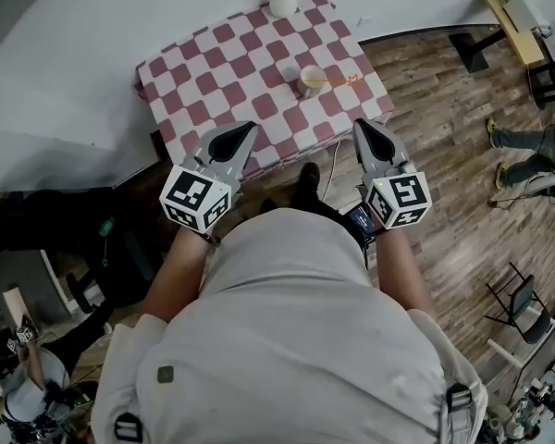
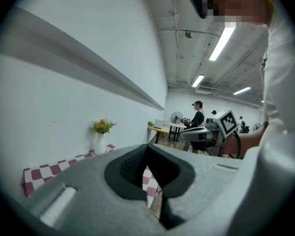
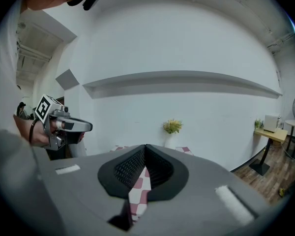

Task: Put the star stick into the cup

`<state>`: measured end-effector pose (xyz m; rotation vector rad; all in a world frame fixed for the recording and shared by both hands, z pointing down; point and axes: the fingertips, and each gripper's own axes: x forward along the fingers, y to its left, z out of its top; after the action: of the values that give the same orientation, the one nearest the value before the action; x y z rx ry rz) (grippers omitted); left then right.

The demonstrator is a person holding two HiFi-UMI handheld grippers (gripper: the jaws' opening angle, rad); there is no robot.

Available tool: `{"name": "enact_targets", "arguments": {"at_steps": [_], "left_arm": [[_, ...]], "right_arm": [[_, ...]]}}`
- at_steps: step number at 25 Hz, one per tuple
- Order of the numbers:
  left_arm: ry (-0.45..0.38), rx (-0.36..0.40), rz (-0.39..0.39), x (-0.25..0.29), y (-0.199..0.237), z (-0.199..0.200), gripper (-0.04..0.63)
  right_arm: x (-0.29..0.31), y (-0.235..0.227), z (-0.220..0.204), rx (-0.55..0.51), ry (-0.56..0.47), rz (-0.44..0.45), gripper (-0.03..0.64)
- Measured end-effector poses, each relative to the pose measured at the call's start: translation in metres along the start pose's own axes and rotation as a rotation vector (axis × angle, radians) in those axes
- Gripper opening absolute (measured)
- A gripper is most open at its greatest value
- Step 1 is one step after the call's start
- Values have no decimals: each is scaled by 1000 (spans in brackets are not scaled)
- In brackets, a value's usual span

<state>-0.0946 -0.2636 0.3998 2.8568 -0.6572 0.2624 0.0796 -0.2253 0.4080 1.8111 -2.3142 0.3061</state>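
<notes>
A small pale cup [image 1: 312,81] stands on the table with the red-and-white checked cloth [image 1: 222,72]. A thin orange star stick [image 1: 342,81] reaches from the cup toward the table's right edge; I cannot tell whether its end rests in the cup. My left gripper [image 1: 248,128] and right gripper [image 1: 361,124] hover at the table's near edge, both short of the cup. Each is shut with nothing between its jaws, as the left gripper [image 2: 146,146] and the right gripper [image 3: 145,146] show in their own views. Neither gripper view shows the cup or stick.
A white vase with flowers [image 1: 283,0] stands at the table's far edge against the white wall. Wooden floor lies to the right, with a bench [image 1: 513,21], a seated person's legs [image 1: 527,151] and chairs [image 1: 518,303]. A dark case [image 1: 102,239] sits at my left.
</notes>
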Motion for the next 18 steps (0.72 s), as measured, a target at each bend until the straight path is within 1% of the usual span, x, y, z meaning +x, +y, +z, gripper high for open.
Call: {"name": "enact_targets", "arguments": {"at_steps": [4,8,12,14,18], "left_arm": [[-8,-4,-15,0,-1,3,3],[-14,-20,-11,5,-6,2,3],[-50,-2,5,15,-22,11,3],[-46,7,12,24,-32,14,3],[-46,-10,52,46,-56,19,3]], "right_arm": [[-7,4,3,-6,7,-3,9],[-17,1,2,-15,16,5,9],[-28,-13,3,-21,6,19,9],[-35,-22,3,-29,1,34,9],[-54,-44,-3,-31,11,72,9]]}}
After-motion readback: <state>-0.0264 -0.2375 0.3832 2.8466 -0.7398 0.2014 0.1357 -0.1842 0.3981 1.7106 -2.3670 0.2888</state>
